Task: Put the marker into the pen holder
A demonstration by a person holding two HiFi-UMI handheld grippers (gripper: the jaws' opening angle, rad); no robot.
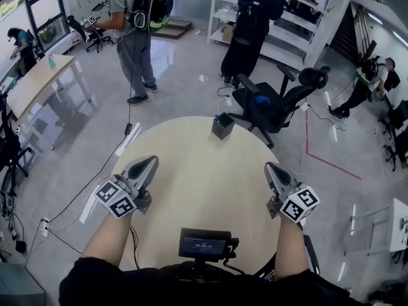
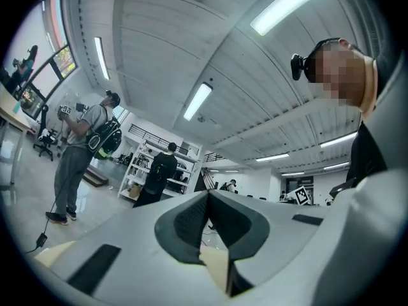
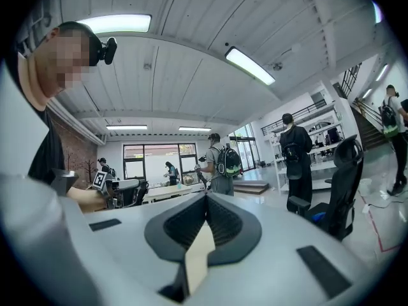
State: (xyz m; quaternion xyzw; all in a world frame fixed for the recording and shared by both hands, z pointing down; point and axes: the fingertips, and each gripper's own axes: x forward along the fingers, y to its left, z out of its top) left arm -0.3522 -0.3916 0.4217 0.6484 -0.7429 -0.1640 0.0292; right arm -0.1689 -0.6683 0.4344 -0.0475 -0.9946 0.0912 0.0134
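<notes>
A dark grey pen holder [image 1: 222, 127] stands at the far edge of the round beige table [image 1: 191, 190]. A small blue tip, probably the marker [image 1: 218, 116], shows at its top. My left gripper [image 1: 151, 160] hovers over the table's near left, well short of the holder, with its jaws together and nothing between them. My right gripper [image 1: 270, 166] is held over the near right edge, also shut and empty. In the left gripper view the left gripper [image 2: 207, 194] points level into the room. In the right gripper view the right gripper [image 3: 206, 195] does the same.
A black office chair [image 1: 275, 101] stands just behind the table, right of the holder. Two people [image 1: 136, 37] stand further back by white shelves [image 1: 299, 18]. Cables [image 1: 95, 183] run over the floor at left. A small screen device [image 1: 204, 243] sits at the table's near edge.
</notes>
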